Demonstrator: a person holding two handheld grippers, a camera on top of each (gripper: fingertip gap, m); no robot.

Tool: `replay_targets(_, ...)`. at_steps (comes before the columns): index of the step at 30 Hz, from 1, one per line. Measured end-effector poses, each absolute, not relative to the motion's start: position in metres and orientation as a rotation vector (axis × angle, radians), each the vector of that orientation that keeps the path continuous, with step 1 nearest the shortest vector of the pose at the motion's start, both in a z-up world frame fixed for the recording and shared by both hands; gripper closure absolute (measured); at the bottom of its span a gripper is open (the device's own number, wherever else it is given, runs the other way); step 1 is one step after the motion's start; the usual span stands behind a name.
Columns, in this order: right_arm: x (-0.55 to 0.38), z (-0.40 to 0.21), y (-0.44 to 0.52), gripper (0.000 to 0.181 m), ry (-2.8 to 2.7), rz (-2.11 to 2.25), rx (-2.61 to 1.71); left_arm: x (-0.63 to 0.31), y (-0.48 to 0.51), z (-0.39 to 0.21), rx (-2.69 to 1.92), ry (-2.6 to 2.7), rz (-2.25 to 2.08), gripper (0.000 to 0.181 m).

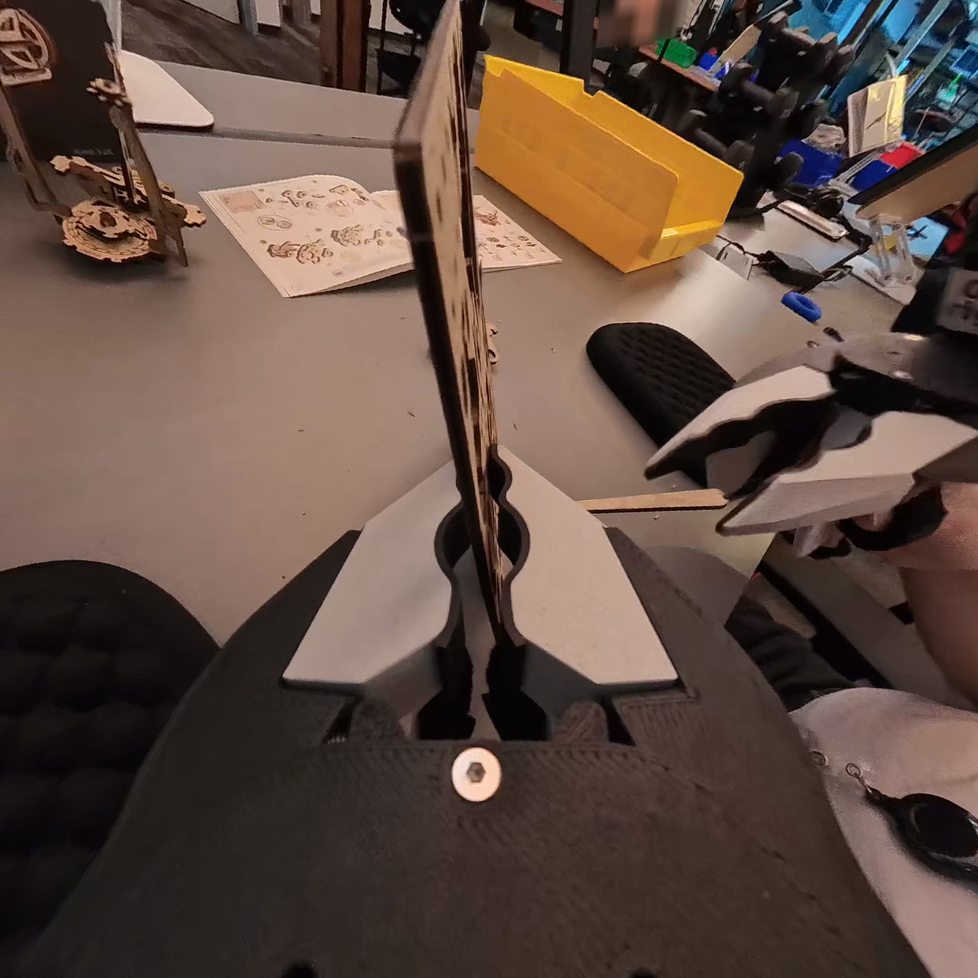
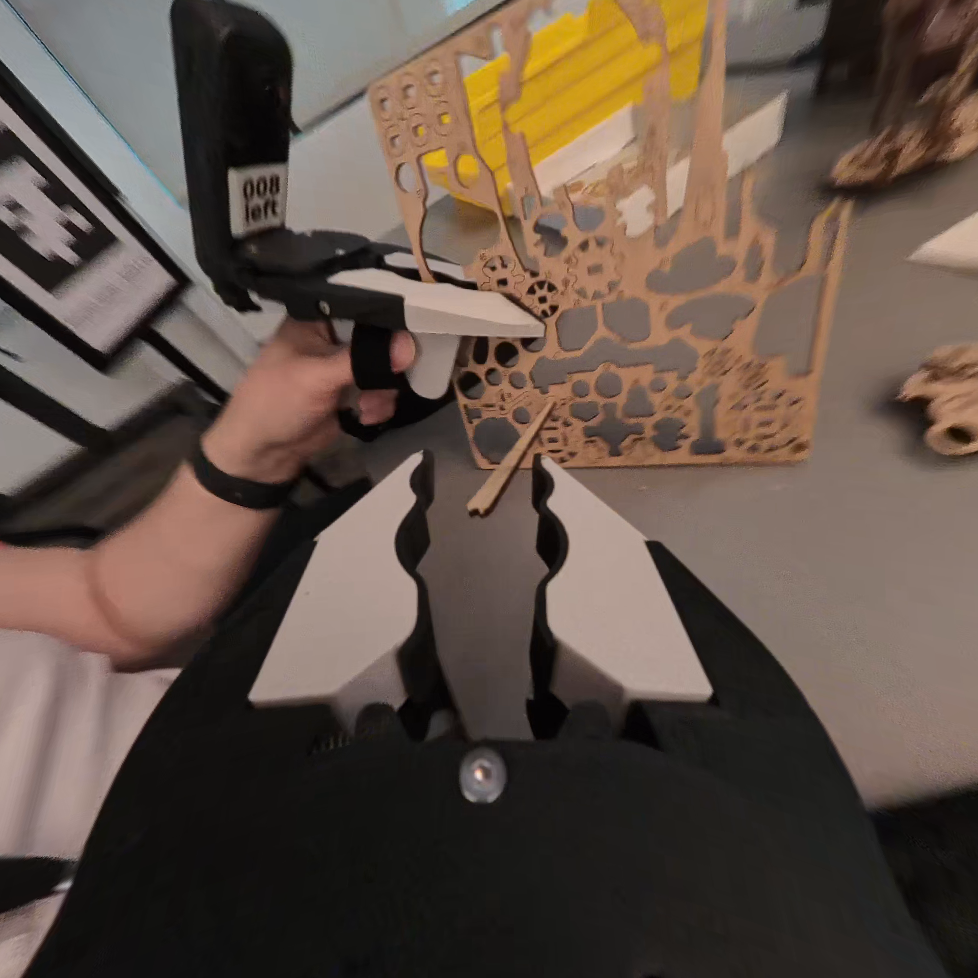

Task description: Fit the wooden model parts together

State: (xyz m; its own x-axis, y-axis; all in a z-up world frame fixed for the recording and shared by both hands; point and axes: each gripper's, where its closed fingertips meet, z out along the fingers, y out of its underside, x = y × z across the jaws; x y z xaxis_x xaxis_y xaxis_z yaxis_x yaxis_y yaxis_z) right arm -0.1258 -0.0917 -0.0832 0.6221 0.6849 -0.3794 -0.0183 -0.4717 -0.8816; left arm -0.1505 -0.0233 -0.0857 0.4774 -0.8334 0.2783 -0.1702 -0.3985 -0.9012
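Two claws are at work over a grey worktop (image 1: 211, 397). The left claw (image 1: 484, 529) is pinching a thin wooden sheet (image 1: 450, 264) and holds it up on its edge. In the right wrist view the sheet (image 2: 661, 328) is full of cut-out holes, with some little gear shapes left in it, and its bottom edge sits at the worktop.

The right claw (image 2: 481, 492) is spread wide and grips nothing. A small wooden stick (image 2: 510, 460) lies on the worktop just in front of the sheet. One end of the stick is between the tips of the right claw, but I cannot tell if the tips touch it. In the left wrist view the stick (image 1: 656, 500) lies to the right of the sheet, with its far end at the right claw (image 1: 688, 492).

A hand (image 2: 296, 407) with a black wristband holds the handle of the left claw (image 2: 529, 317).

Behind the sheet is a yellow bin (image 1: 598, 164). Also behind it lies an open booklet (image 1: 328, 227) with pictures. Far to the left of the sheet stands a part-built wooden model (image 1: 111, 211) with gears. A black mesh pad (image 1: 656, 376) lies to the right of the sheet.
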Motion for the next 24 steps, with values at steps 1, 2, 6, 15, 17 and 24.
replay_targets(1,-0.129,-0.083,-0.093,0.146,-0.47,1.069,-1.916,-0.15,-0.026,-0.085,-1.847,0.862,-0.937,0.18)
replay_targets(2,-0.132,-0.079,-0.095,0.146,-0.41,1.233,-1.915,-0.148,-0.028,-0.085,-1.841,0.885,-0.916,0.18)
replay_targets(6,-0.122,-0.083,-0.09,0.152,-0.262,1.514,-1.961,-0.142,-0.035,-0.084,-1.81,0.965,-0.887,0.18)
replay_targets(15,-0.133,-0.102,-0.107,0.175,-0.31,1.682,-2.068,-0.14,-0.037,-0.085,-1.788,0.973,-0.934,0.18)
replay_targets(17,-0.132,-0.104,-0.106,0.175,-0.298,1.701,-2.064,-0.141,-0.037,-0.085,-1.789,0.97,-0.94,0.18)
replay_targets(24,-0.131,-0.116,-0.108,0.178,-0.297,1.719,-2.095,-0.141,-0.037,-0.085,-1.787,0.975,-0.926,0.18)
